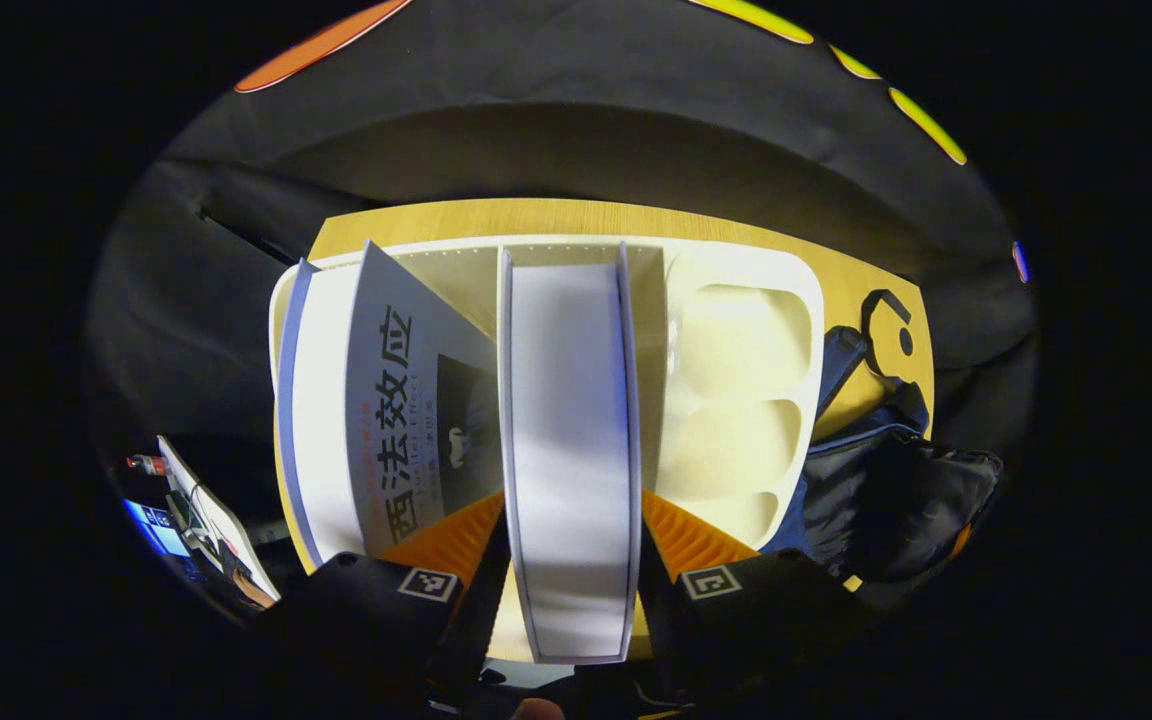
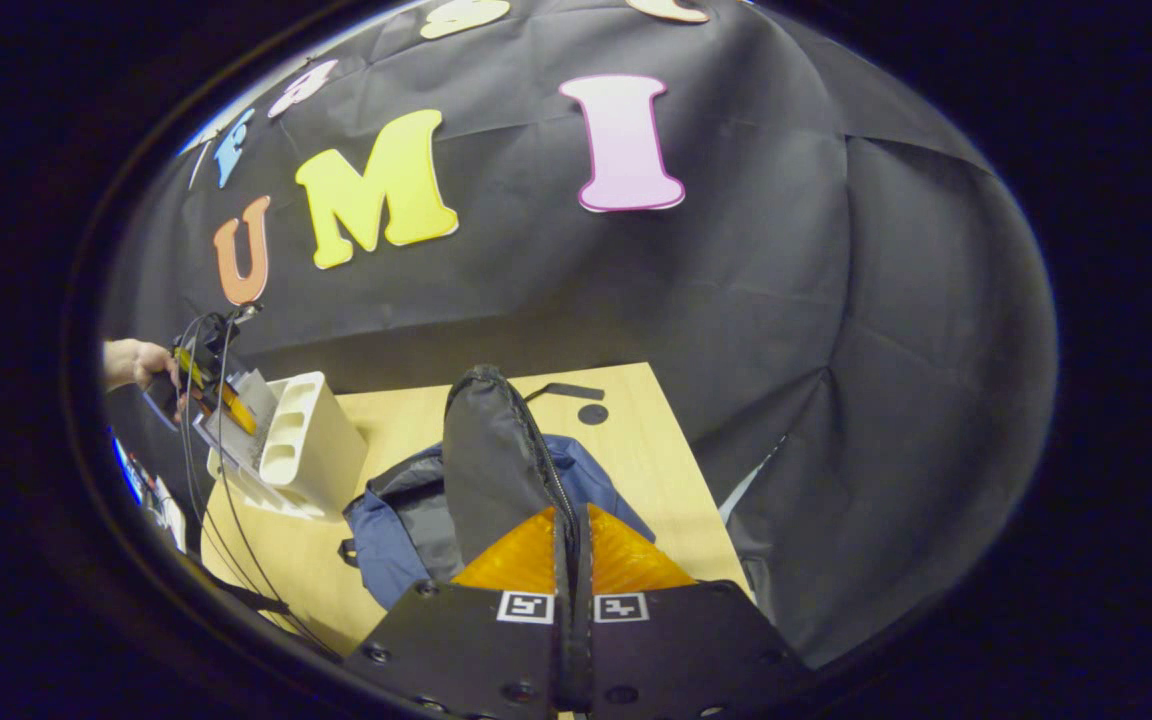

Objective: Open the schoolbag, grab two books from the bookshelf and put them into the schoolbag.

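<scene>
White book (image 1: 572, 440) between left gripper (image 1: 572, 560) jaws

Leaning book (image 1: 406, 420) cover: "西法效应".

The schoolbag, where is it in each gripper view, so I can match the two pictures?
Left gripper view: the schoolbag lies at the right edge, beside the white bookshelf.
Right gripper view: the schoolbag sits at bottom centre on the table, and the right gripper pinches its dark flap.
Shared landmark: the white bookshelf, at the left in the right gripper view.
</scene>
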Demonstrator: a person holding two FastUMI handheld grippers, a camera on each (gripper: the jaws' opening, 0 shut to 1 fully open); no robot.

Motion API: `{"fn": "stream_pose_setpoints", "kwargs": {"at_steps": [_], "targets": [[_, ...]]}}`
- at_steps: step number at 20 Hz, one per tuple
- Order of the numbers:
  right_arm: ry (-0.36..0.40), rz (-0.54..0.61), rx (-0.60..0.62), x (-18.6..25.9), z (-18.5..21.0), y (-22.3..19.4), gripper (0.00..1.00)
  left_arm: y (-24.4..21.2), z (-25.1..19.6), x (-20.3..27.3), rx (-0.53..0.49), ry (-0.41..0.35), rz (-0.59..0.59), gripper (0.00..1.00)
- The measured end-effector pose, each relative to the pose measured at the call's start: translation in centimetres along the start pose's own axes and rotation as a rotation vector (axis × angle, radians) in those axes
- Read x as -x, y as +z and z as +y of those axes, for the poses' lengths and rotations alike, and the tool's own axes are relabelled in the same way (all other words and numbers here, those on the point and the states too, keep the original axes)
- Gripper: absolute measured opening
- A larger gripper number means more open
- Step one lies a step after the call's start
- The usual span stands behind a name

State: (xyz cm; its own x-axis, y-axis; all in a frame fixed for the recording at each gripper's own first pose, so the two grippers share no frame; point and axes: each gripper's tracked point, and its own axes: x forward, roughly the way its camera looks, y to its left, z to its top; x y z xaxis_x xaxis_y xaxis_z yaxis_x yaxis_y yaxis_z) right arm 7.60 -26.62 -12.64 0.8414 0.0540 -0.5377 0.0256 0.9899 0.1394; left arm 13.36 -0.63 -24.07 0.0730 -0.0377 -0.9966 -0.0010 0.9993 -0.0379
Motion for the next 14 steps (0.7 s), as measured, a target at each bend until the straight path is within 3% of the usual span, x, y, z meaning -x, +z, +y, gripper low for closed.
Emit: {"fn": "stream_pose_setpoints", "kwargs": {"at_steps": [1,2,3,4,5,6,7,11,14], "targets": [[0.003,-0.001,-0.001,0.0,0.0,-0.1,0.00,-0.3,-0.1,0.0,0.005,0.006,0.011,0.51],[0.006,0.000,-0.003,-0.1,-0.1,0.0,0.00,-0.5,-0.4,-0.2,0.002,0.006,0.024,0.45],[0.009,0.000,-0.005,-0.1,0.0,-0.1,0.00,-0.7,-0.3,0.1,0.000,0.011,0.038,0.53],[0.006,-0.005,0.001,-0.4,-0.1,-0.1,0.00,-1.2,-0.2,1.1,0.004,0.037,0.053,0.47],[-0.003,-0.005,0.012,-0.5,-0.4,-0.1,0.00,-1.9,0.0,2.3,0.007,0.048,0.059,0.51],[-0.003,-0.009,0.013,-0.4,-0.2,0.0,0.02,-2.4,-0.3,3.2,0.007,0.034,0.056,0.41],[-0.002,-0.008,0.013,-0.5,0.0,0.0,0.00,-2.9,-0.3,4.4,0.003,0.019,0.050,0.45],[-0.014,-0.009,0.044,-0.5,-0.2,0.0,0.00,-6.0,1.0,9.7,-0.020,-0.035,0.017,0.41],[-0.017,-0.008,0.051,-0.4,0.0,0.0,0.00,-9.0,2.4,13.8,0.011,-0.085,-0.010,0.45]]}}
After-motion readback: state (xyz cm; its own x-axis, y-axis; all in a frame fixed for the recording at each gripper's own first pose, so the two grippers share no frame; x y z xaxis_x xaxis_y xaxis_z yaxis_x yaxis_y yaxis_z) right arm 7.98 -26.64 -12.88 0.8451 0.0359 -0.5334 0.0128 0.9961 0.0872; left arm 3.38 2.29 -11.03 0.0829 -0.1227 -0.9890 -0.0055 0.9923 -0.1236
